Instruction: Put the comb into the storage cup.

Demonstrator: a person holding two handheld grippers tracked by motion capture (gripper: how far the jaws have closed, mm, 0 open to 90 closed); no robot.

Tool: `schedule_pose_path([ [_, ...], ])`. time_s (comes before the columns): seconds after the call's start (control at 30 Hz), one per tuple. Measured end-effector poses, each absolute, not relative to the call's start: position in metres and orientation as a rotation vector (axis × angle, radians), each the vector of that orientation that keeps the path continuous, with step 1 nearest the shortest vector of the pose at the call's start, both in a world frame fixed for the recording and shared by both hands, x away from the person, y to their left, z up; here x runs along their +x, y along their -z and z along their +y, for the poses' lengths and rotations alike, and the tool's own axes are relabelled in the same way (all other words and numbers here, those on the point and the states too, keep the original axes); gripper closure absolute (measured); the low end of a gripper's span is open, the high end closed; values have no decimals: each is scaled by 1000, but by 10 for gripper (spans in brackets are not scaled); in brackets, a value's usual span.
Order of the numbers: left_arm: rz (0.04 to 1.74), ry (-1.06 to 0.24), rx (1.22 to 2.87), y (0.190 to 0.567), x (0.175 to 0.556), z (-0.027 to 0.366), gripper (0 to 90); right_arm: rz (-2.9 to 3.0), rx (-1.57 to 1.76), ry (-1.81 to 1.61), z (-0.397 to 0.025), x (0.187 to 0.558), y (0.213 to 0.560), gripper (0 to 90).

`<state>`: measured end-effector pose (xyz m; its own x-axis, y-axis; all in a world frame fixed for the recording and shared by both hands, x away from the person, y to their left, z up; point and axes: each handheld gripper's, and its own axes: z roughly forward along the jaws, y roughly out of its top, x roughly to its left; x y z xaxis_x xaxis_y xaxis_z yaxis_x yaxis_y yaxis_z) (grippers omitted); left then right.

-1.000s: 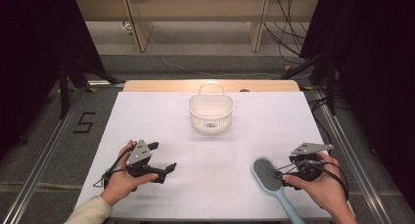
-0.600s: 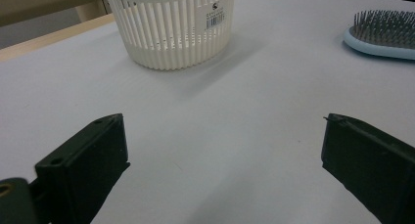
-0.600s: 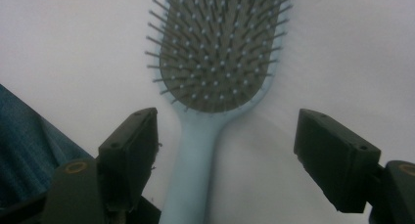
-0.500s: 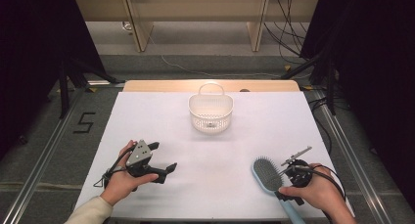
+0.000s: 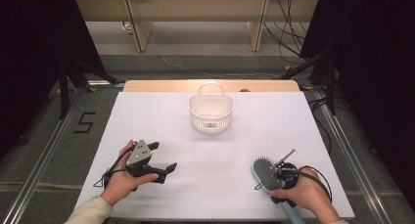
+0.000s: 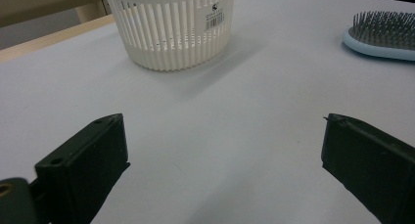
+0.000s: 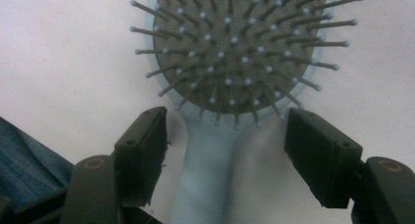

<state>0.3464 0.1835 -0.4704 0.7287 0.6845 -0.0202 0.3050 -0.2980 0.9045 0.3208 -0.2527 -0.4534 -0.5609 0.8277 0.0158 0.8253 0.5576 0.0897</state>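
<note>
Right gripper view puts the right claw (image 7: 225,150) directly over the neck of the light-blue hairbrush (image 7: 235,62), where the handle meets the bristled head. Its jaws stand wide, one on each side of the handle, and neither touches it. That straddle looks like the line-up for a pinch on the narrowest, firmest part, clear of the bristles. The brush lies flat, bristles up, on the white tabletop (image 7: 58,62).

From the high view, the hairbrush (image 5: 264,171) sits at the near right edge of the tabletop (image 5: 293,121), handle toward the person, with the right claw (image 5: 272,177) low over it in the person's hand. At the near left, the left claw (image 5: 159,158) rests in the other hand, well apart from the brush, apparently just waiting.

In the left gripper view, that left claw (image 6: 222,170) is also spread wide with nothing between its jaws, aimed across bare tabletop.

Farther back, near the middle of the tabletop, stands the white slatted basket (image 5: 211,113), upright and well apart from both claws. It seems the likely place for the brush to go.
</note>
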Motion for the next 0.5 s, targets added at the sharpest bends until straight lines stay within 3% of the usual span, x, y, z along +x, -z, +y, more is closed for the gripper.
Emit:
schedule_pose_path([
  [0.5,760,-454,1892,470,346,183,29,2707,1472,-29,-243,322,452,511],
])
